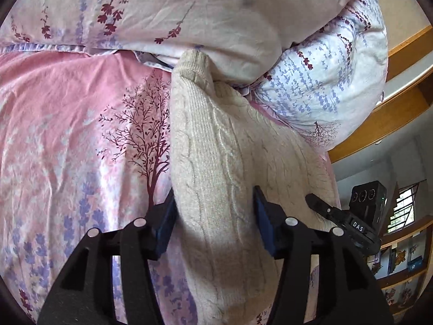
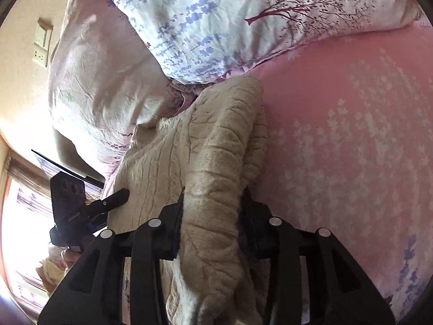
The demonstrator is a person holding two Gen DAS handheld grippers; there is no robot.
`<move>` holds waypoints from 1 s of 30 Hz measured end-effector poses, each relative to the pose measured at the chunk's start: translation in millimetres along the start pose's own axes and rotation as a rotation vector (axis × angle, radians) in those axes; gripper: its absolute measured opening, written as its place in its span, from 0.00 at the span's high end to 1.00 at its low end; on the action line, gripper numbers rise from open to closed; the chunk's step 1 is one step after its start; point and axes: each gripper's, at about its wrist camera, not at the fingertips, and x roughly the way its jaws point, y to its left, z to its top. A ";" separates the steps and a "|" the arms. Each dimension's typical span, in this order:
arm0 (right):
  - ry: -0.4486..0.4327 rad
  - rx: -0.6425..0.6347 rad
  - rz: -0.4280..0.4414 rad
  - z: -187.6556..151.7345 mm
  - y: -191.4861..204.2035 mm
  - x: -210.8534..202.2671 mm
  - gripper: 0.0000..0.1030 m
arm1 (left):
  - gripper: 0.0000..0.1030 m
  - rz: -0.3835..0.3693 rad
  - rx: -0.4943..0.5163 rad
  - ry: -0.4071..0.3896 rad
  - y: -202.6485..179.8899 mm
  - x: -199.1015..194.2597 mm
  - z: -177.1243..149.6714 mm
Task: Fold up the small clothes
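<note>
- The left gripper [image 1: 215, 216] has a thick fold of the cream cable-knit sweater [image 1: 216, 140] between its blue pads [image 1: 165, 222], jaws about half apart and pressing the bunched knit
- The sweater runs from both grippers toward the head of the pink bedsheet [image 1: 67, 124], its far end tucked against the floral duvet [image 1: 189, 8]
- The right gripper [image 2: 212, 216] likewise clamps a bundled edge of the same sweater, jaws narrower than half apart
- My judgement: both grips should stay firm and level with each other, so the carried edge lands square on the part lying on the sheet, without dragging it under the duvet
- Hard to tell: which edge of the garment each gripper holds; the right gripper's pads are mostly buried in knit; the sweater's near end is cut off below both views
</note>
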 end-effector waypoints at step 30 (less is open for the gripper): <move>-0.191 -0.186 -0.017 -33.6 33.9 -63.0 0.69 | 0.40 0.087 0.409 -0.136 -108.5 -14.6 -66.0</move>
